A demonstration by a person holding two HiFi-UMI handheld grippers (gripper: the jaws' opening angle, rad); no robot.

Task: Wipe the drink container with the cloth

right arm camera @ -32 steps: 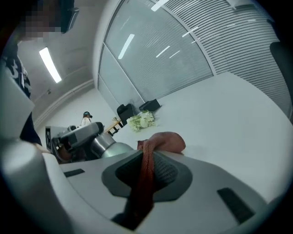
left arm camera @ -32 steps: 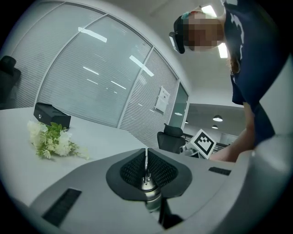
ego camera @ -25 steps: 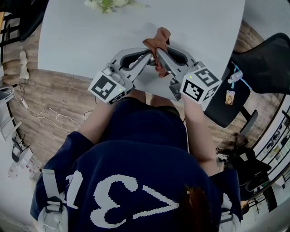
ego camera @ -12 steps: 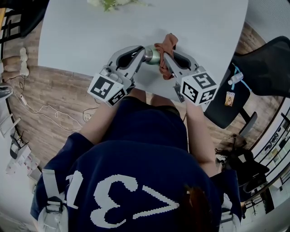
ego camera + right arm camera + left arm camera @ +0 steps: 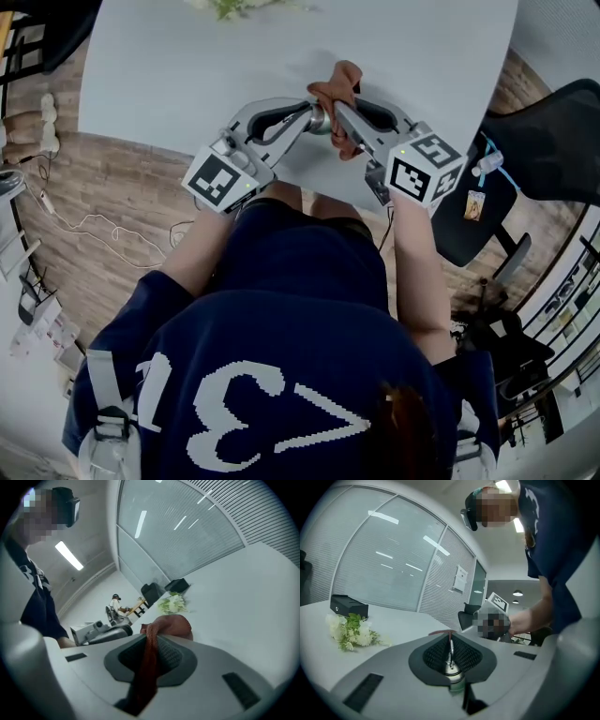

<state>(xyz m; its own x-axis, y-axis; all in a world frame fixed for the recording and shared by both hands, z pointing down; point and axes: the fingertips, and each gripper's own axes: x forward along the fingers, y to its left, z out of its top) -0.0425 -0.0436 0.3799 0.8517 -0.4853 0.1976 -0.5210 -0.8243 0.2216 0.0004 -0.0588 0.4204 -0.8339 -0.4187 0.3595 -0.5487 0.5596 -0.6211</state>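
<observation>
White table; left gripper clamps metallic-green drink container, right gripper pinches rust cloth.

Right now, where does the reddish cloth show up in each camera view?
Head view: the cloth is at upper centre, just beyond the right gripper.
Left gripper view: only a thin red sliver at centre, past the drink container.
Right gripper view: at centre, pinched in that gripper's jaws and bunched past their tips.
Shared landmark: the white flowers on the table.
</observation>
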